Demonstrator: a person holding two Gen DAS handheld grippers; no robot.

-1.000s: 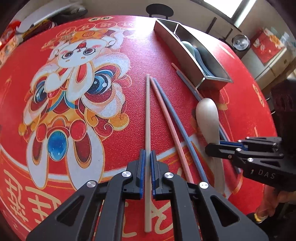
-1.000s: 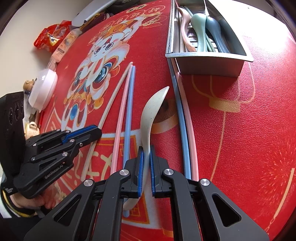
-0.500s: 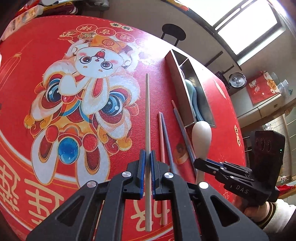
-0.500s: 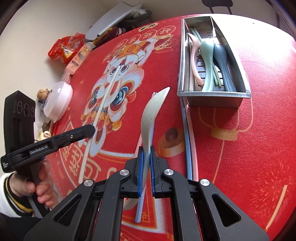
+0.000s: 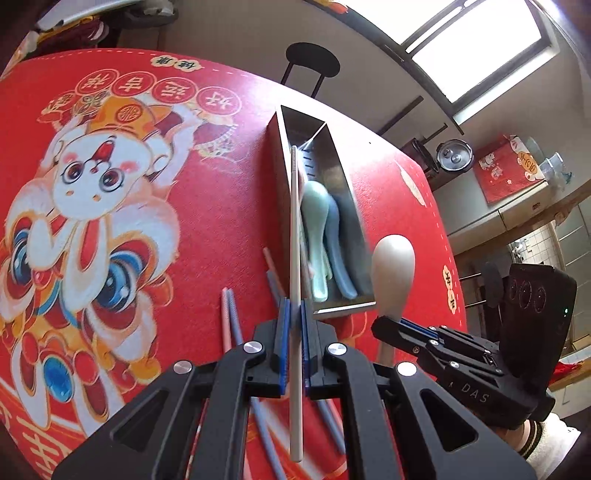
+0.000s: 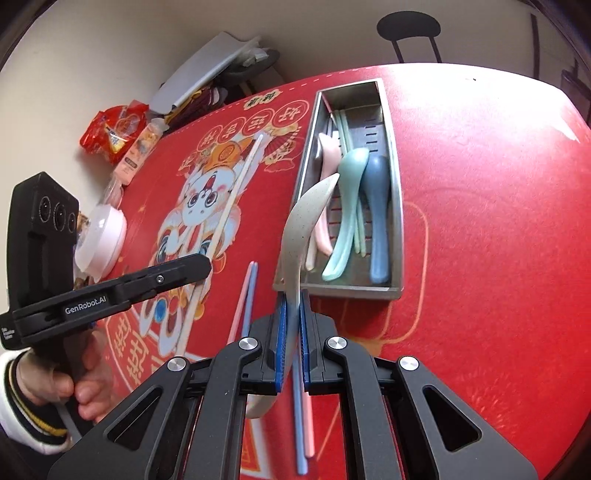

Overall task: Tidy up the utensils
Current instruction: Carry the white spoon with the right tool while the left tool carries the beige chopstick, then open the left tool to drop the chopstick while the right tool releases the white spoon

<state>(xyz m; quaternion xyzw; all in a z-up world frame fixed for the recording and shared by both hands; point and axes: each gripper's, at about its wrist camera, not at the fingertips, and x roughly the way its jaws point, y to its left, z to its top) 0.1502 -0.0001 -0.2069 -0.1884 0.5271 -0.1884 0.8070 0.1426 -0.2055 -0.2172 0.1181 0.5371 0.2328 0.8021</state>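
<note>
My left gripper [image 5: 292,314] is shut on a cream chopstick [image 5: 294,236], held above the mat with its far tip over the left side of the steel utensil tray [image 5: 275,147]. My right gripper [image 6: 291,306] is shut on the handle of a speckled cream spoon [image 6: 303,221], lifted with its bowl near the tray's [image 6: 397,206] left wall. The tray holds a pink spoon [image 6: 327,155], a green spoon [image 6: 349,184], a blue spoon [image 6: 376,199] and chopsticks. In the left wrist view the right gripper [image 5: 384,325] and spoon [image 5: 392,266] show at right.
Pink and blue chopsticks [image 6: 245,295] lie on the red mat [image 6: 480,221] left of the tray, another pair [image 6: 301,424] under my right gripper. A white bowl [image 6: 101,236] and snack packets [image 6: 114,133] sit at the far left edge. A black chair [image 6: 408,27] stands behind.
Both grippers have risen and moved toward the tray. The chopstick's tip now reaches over the tray; the spoon's bowl is now close to the tray's left wall.
</note>
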